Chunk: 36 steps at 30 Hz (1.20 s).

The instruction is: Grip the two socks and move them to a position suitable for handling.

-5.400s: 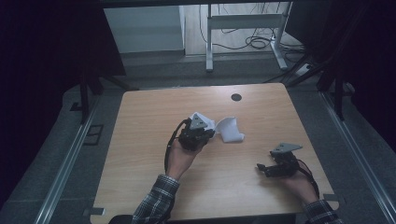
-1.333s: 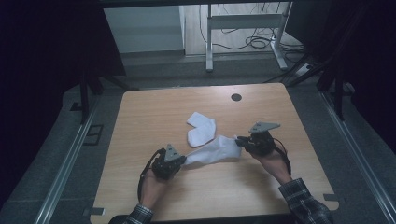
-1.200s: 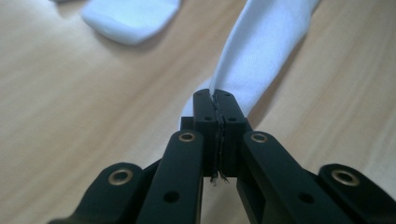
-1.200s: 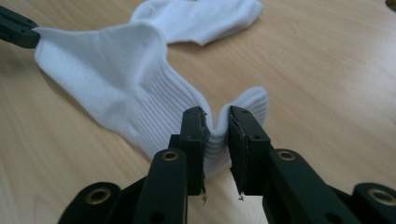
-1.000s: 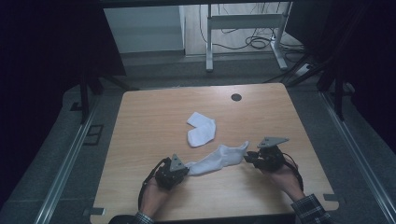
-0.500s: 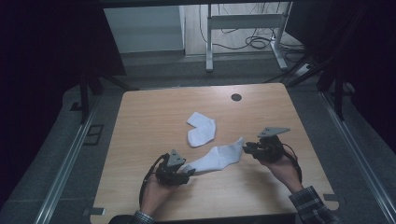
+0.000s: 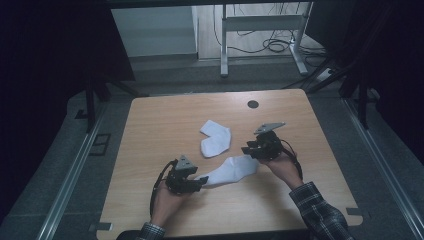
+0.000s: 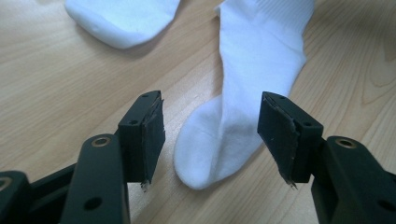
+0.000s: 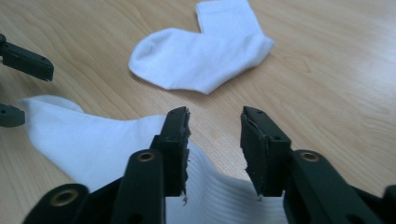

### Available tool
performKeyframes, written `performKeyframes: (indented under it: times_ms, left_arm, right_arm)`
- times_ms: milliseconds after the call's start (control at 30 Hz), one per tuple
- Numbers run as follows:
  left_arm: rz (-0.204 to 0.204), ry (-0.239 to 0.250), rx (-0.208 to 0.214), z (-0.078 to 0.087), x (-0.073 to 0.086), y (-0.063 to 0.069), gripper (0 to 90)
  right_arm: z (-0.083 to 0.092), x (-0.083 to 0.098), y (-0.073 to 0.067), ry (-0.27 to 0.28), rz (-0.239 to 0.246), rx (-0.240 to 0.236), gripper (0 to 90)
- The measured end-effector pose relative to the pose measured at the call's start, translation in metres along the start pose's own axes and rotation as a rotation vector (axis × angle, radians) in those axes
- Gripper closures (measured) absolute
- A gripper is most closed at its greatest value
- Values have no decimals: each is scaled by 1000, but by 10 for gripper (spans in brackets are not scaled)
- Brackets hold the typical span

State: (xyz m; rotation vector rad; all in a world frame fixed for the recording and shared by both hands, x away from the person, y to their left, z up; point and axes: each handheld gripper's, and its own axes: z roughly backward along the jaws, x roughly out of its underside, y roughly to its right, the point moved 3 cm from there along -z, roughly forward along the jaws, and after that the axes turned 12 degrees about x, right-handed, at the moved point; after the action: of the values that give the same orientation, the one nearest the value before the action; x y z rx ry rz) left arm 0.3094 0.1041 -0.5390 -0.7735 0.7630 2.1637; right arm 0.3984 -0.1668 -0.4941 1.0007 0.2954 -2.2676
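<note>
Now both jaws have just been opening: the left hand-held gripper and right hand-held gripper stand spread, pinching nothing. Lift straight off so the long sock stays flat near the tabletop's front edge.

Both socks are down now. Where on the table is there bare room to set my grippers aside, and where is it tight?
Free: the wood left of the folded sock out to the table edge, the far strip around the dark hole, and the near right corner. Crowded: the middle, where the flat sock lies between the left gripper and right gripper, both open.
</note>
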Motion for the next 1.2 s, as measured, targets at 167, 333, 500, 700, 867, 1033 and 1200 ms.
performKeyframes:
  times_ms: [167, 333, 500, 700, 867, 1033, 1200]
  left_arm:
    - [9, -34, 4, -6, 2, -2, 436]
    - [20, -60, 21, -12, 2, -4, 515]
    - [8, -96, 32, -20, -1, -3, 646]
    - [0, -112, 38, -23, -2, -1, 751]
    - [-8, -95, -14, -24, -4, -3, 568]
    - [-27, -105, -31, -25, -4, -4, 518]
    - [-28, -114, 17, -26, -5, -2, 706]
  right_arm:
    - [-17, 14, -1, -58, 39, -3, 591]
    - [-20, 24, 6, -87, 36, -9, 650]
    - [-14, 37, 10, -128, 40, -55, 749]
    - [-14, 55, 9, -177, 70, -68, 748]
    - [-8, 61, 10, -164, 51, -96, 653]
    - [-3, 69, 4, -154, 97, -101, 647]
    - [3, 75, -2, -158, 107, -114, 849]
